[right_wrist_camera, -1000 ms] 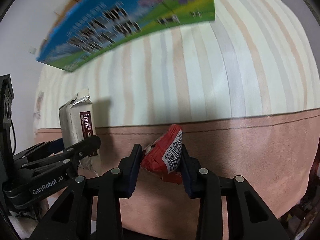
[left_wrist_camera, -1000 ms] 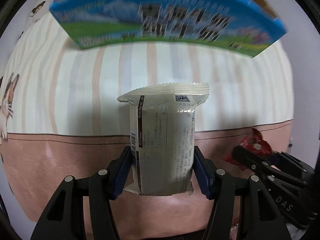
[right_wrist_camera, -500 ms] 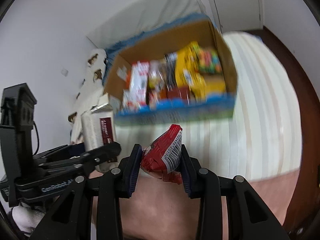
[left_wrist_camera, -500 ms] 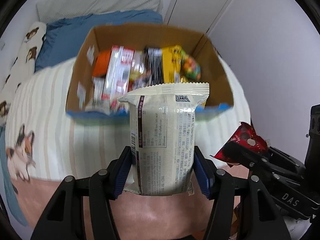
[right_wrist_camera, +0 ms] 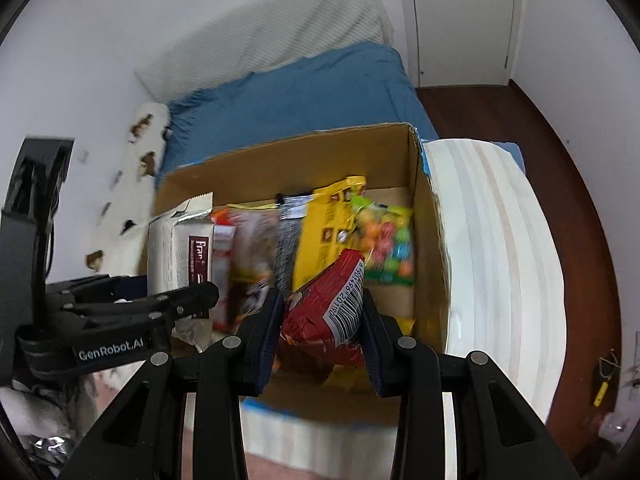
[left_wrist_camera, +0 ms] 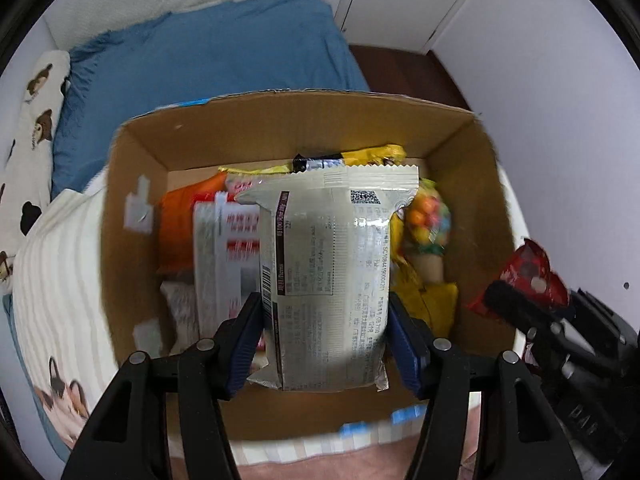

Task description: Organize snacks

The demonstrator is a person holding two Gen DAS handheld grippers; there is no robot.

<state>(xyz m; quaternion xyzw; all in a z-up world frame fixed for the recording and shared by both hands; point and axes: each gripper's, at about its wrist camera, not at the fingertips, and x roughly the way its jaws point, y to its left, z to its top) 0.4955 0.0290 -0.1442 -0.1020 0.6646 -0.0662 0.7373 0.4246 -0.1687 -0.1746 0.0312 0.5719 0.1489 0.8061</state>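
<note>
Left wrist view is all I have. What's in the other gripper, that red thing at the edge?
Observer: A red snack packet with a barcode, clamped between the right gripper pads.
Operator: Any free floor left in the box?
Observer: Yes, bare cardboard at the right end of the cardboard box, below the bag of coloured candy.
Operator: Front of my white packet?
Observer: The white packet in the left gripper has a dark red label on that face.
</note>
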